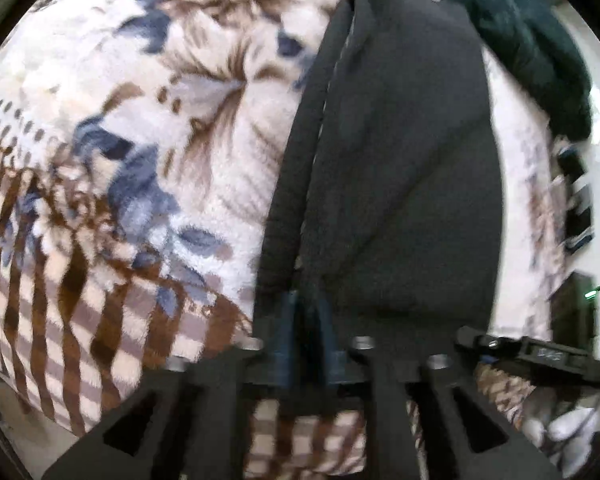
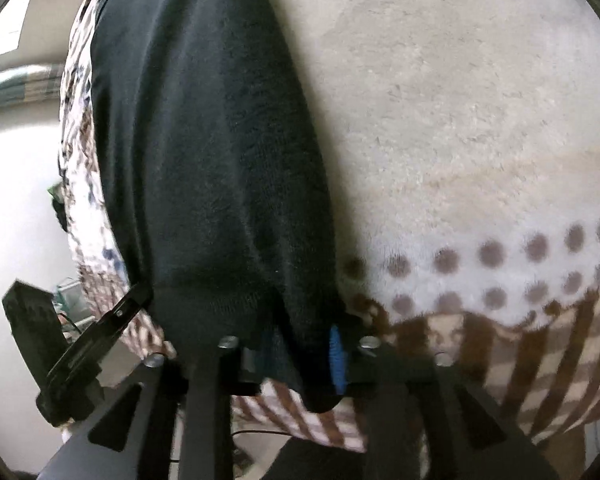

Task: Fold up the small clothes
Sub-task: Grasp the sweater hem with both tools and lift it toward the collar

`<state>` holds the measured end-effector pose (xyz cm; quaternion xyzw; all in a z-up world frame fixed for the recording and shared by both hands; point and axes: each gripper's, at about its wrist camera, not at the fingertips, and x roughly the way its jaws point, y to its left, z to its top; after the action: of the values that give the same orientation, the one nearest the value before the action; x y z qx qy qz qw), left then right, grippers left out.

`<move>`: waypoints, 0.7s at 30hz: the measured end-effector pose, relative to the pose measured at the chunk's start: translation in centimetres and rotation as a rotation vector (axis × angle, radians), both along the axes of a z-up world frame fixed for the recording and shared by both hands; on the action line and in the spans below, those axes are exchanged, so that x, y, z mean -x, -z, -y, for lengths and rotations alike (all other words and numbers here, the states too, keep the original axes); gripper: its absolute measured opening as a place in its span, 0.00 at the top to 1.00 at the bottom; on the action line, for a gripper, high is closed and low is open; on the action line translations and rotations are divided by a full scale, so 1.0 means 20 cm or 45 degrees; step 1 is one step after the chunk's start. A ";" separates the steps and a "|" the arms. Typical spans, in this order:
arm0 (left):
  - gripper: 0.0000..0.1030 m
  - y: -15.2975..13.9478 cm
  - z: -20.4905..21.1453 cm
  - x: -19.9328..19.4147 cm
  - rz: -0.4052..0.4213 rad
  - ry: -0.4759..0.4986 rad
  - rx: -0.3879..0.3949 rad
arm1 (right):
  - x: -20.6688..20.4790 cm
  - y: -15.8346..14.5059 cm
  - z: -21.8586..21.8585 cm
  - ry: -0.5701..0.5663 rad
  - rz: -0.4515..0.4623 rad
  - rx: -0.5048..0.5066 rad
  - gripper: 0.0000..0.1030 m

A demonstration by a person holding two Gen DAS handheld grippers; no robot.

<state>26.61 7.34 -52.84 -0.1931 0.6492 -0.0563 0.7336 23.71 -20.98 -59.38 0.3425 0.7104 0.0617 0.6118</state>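
A dark grey-black garment [image 1: 400, 168] lies stretched lengthways on a fleece blanket [image 1: 120, 140] with brown, blue and white patterns. My left gripper [image 1: 306, 320] is shut on the garment's near edge, its blue pads pressed together around a fold of cloth. In the right wrist view the same dark garment [image 2: 204, 160] runs up the middle-left. My right gripper [image 2: 300, 352] is shut on its other near corner, with cloth bunched between the blue pads [image 2: 337, 356]. The right gripper [image 1: 540, 356] also shows at the lower right of the left wrist view.
A dark green garment [image 1: 532, 40] lies at the far end of the blanket. The blanket has a plain cream area [image 2: 460, 100] and brown dots to the right. Dark boxes [image 1: 576, 204] stand on the floor beyond the blanket's right edge.
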 end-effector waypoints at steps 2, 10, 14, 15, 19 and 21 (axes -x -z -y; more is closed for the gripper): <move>0.46 -0.03 -0.05 0.01 0.036 -0.063 0.033 | 0.00 0.00 0.00 0.026 0.018 -0.027 0.52; 0.39 0.19 0.10 -0.04 -0.062 0.037 0.041 | 0.05 0.07 0.12 0.055 0.022 -0.102 0.41; 0.92 0.15 0.14 -0.01 -0.019 0.059 0.044 | 0.04 0.07 0.06 0.031 0.059 -0.112 0.49; 0.92 0.14 0.16 -0.01 -0.015 0.047 0.058 | 0.04 0.07 0.03 0.033 0.070 -0.103 0.82; 0.92 0.05 0.17 0.01 0.009 0.019 0.095 | 0.06 0.02 0.03 0.067 0.084 -0.142 0.88; 0.92 -0.02 0.13 -0.02 0.030 0.006 0.141 | 0.06 -0.05 0.06 0.083 0.109 -0.172 0.89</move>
<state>27.01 4.84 -52.47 -0.2310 0.6369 -0.0962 0.7292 22.49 -22.19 -58.38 0.4032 0.6661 0.1042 0.6188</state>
